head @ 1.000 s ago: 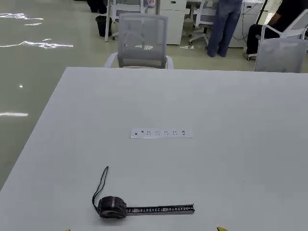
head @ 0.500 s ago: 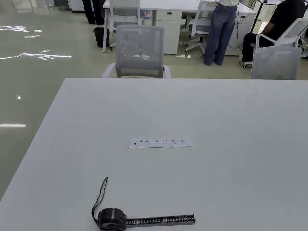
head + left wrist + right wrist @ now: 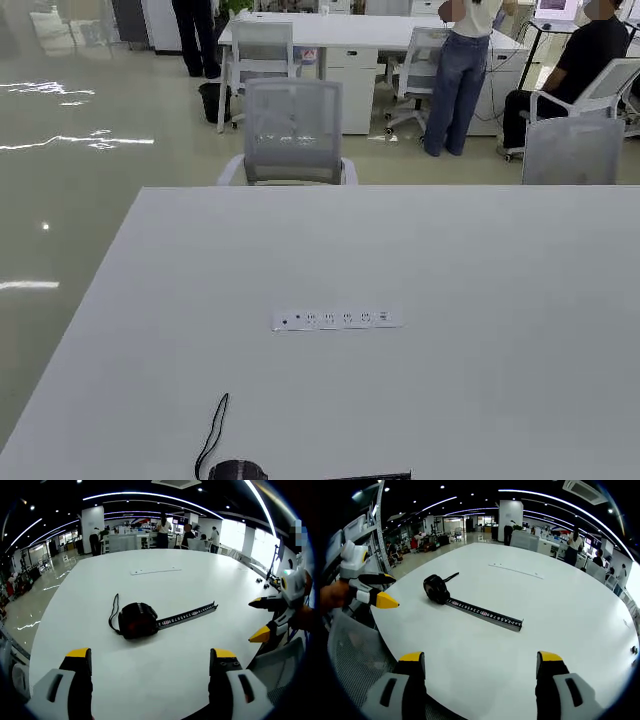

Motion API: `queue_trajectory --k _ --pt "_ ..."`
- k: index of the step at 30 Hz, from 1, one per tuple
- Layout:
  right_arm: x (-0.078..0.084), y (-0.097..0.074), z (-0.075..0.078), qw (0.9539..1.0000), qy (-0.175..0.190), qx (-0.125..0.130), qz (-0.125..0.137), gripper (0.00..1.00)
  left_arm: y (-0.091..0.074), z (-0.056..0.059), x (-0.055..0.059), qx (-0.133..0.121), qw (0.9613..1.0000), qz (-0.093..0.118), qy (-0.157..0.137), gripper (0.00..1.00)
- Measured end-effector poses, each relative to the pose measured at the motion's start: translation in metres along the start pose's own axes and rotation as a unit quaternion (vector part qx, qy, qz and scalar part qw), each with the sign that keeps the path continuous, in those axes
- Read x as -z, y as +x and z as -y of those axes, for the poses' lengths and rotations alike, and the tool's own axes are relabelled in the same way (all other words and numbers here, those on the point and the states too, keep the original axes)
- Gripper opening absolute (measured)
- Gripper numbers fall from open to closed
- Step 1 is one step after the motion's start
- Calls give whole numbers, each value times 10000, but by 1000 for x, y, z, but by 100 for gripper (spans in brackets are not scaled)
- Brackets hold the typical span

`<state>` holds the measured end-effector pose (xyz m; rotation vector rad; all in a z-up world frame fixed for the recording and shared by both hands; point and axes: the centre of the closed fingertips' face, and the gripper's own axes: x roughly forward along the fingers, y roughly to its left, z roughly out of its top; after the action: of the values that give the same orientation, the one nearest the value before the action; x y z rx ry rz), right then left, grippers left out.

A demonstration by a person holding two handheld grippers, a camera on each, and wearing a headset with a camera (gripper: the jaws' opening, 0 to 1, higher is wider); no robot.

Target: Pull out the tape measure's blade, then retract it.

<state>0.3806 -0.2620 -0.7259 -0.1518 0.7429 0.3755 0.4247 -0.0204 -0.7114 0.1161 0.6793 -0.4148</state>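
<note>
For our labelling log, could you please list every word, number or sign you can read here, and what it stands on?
Tape measure blade: printed scale numerals, too small to read.
Power strip: tiny marks, too blurred to read.
Tape measure case: no legible label.

On the table (image 3: pixel 480 260) the tape measure (image 3: pixel 137 620) lies near my edge, its blade (image 3: pixel 187 616) running out to 3 o'clock and its strap (image 3: pixel 114 612) to 12. The socket strip (image 3: pixel 336 319) lies beyond at 12 o'clock, with a chair (image 3: pixel 293 130) behind the far edge. My left gripper (image 3: pixel 151 653) and right gripper (image 3: pixel 480 656) sit apart from the tape at 7 and 5.
</note>
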Motion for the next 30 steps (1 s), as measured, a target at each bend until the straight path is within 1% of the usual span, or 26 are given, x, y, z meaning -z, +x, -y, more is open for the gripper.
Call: queue_trajectory --k 4,6,10,13,16,20,22,25,26,29,30 --pt "4 1 -3 10000 -16 -68 -57 93 5 4 3 27 10000 -80 -48 96" --pt "4 1 -5 9999 -20 -135 -58 93 7 4 5 -3 9999 -120 -55 96" --pt "5 1 -5 9999 -21 -168 -35 90 9 0 2 -100 9999 -28 -130 95" --pt "4 1 -6 9998 -19 -222 11 90 12 -2 3 -164 9997 -45 -148 95" --pt "6 3 -6 9996 -41 -279 0 89 17 0 5 -112 9996 -86 -253 95" --pt "6 3 -7 9989 -252 -399 -11 85 22 1 7 -132 9994 -143 -276 94" --pt "7 4 -8 9980 -342 -527 -13 84 24 1 6 -141 9993 -143 -303 94" --pt "7 6 -4 9974 -444 -571 14 81 28 1 4 -170 9993 -146 -309 94" --pt "5 7 -3 9968 -511 -620 40 80 29 0 3 -199 9992 -150 -312 94" --pt "4 9 1 9962 -553 -667 78 79 33 -3 1 -257 9989 -146 -354 94" --pt "3 10 1 9956 -588 -718 92 79 35 -3 0 -268 9989 -146 -357 94"
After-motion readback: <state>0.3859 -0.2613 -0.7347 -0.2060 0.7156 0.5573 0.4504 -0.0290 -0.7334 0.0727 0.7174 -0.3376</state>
